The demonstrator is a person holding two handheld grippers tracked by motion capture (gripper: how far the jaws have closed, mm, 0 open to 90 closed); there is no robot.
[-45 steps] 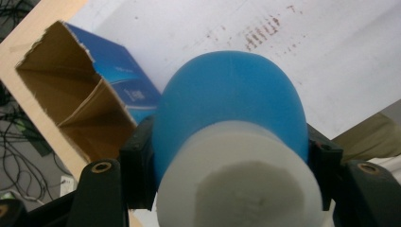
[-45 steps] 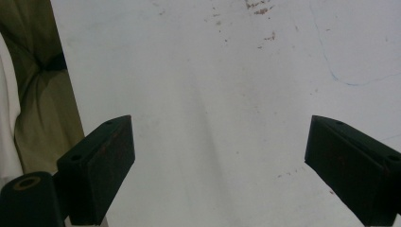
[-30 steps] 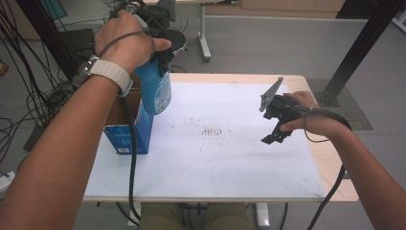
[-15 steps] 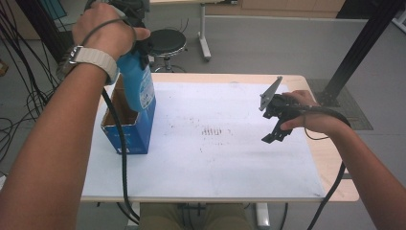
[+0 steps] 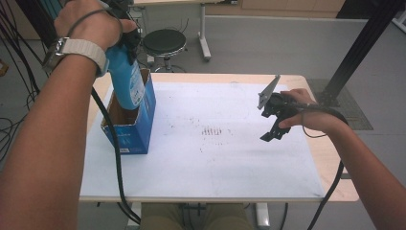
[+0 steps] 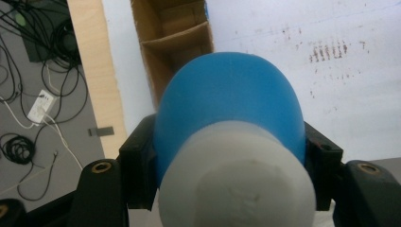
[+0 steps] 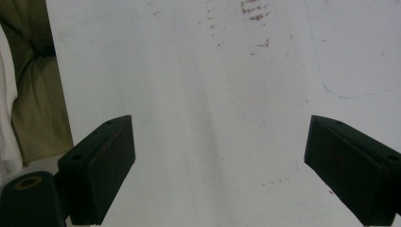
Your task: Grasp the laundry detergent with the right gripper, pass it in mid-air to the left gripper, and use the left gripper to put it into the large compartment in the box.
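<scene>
Right now your blue bottle [image 5: 125, 79] hangs over the open cardboard box [image 5: 131, 125], its base just inside the opening, clamped at the neck by your left gripper [image 6: 229, 156]. By the look of it, you're packing it: lower straight down, then release. Your right gripper [image 5: 274, 125] waits unclenched, well apart.

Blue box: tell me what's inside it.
The blue box is open-topped, showing brown cardboard walls and a divider. The left gripper holds a blue bottle whose bottom sits in the opening; the box floor beneath it is hidden.
</scene>
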